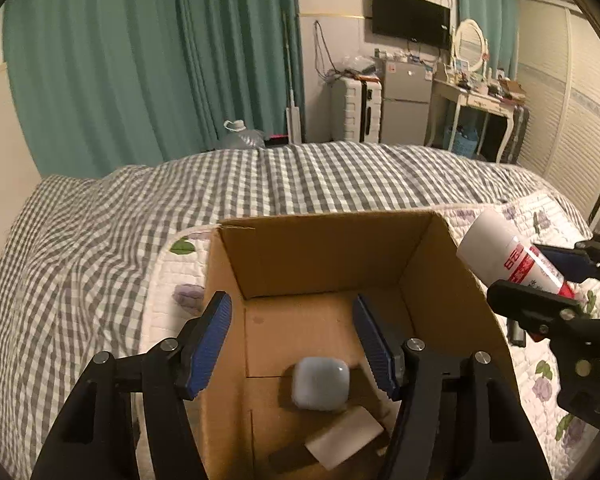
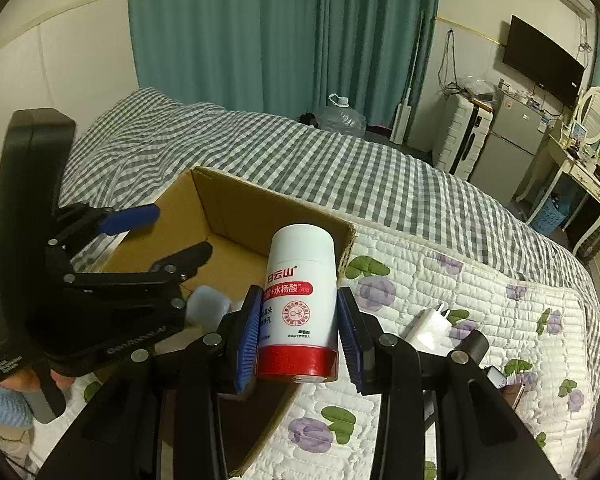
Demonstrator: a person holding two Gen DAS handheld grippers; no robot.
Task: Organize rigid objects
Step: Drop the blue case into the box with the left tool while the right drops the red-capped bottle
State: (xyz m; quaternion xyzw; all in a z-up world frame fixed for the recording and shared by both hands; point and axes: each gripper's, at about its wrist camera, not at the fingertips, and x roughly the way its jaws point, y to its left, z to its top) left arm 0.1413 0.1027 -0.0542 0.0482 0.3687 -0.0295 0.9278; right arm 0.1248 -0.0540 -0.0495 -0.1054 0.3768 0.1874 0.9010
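Observation:
An open cardboard box (image 1: 440,264) (image 2: 228,204) sits on the bed. Inside lie a pale rounded case (image 1: 320,383) (image 2: 208,305) and a beige block (image 1: 346,436). My left gripper (image 1: 294,338) (image 2: 168,232) is open and empty, straddling the box's left wall above the case. My right gripper (image 2: 300,334) (image 1: 556,276) is shut on a white bottle with a red base (image 2: 302,300) (image 1: 500,254), held at the box's right rim.
A white charger plug (image 2: 430,326), a dark cylinder (image 2: 474,346) and other small items (image 2: 508,388) lie on the floral quilt (image 2: 480,292) right of the box. A checked blanket (image 1: 140,216) covers the far bed. Suitcase, fridge and dressing table stand behind.

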